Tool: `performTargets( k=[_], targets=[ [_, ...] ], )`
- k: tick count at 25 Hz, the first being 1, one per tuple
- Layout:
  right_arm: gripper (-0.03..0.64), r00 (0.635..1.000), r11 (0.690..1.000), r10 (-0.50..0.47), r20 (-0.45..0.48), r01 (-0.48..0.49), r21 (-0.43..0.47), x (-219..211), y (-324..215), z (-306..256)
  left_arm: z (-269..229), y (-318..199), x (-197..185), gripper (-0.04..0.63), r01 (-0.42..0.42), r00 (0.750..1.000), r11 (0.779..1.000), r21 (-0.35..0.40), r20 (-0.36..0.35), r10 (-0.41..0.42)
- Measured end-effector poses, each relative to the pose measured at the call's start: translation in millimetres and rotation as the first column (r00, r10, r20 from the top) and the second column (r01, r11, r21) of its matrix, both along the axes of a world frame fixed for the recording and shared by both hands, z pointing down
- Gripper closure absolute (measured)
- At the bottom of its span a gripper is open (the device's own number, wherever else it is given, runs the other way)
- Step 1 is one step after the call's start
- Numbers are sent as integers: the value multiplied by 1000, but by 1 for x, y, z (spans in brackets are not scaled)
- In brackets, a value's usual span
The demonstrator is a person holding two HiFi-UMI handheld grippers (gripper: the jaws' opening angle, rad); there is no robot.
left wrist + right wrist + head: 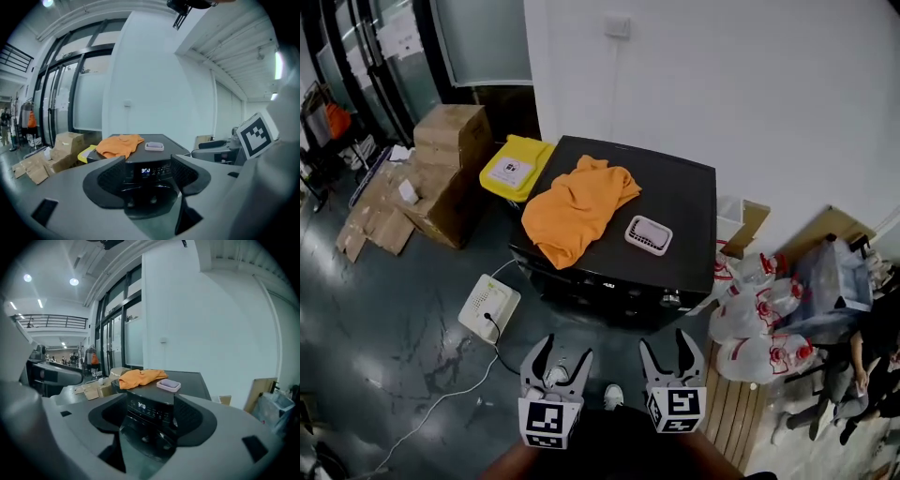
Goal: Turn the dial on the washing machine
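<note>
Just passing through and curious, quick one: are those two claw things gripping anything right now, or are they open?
Left gripper: open, holding nothing.
Right gripper: open, holding nothing.

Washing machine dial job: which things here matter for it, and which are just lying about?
For the job: washing machine, its control panel, left claw and right claw, both open.
Lying about: orange cloth, pink tray, yellow bin, cardboard boxes, plastic bags.
</note>
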State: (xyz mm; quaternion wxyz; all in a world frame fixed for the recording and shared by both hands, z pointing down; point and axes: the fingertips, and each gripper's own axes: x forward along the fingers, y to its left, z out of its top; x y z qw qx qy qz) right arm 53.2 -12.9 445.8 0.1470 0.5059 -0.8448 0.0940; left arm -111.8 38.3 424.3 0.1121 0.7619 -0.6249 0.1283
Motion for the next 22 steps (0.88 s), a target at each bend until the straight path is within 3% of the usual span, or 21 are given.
performTargets(
  k=[4,12,17,22],
  targets=[
    [302,995,996,91,-29,-91,-13,-5,-15,5,4,-29,-7,307,-111,994,994,-1,-3,111],
    [304,956,962,266,-126,-272,-29,-10,-39,21,8,-71,-35,307,-285,959,959,14,-2,285],
    [304,929,942,325,-178,-335,-27,-5,-53,39,21,-87,-51,307,-315,949,949,20,15,314],
    [303,919,936,330,-215,-347,-49,6,-65,63,42,-100,-52,307,-286,958,958,-11,28,286]
  ],
)
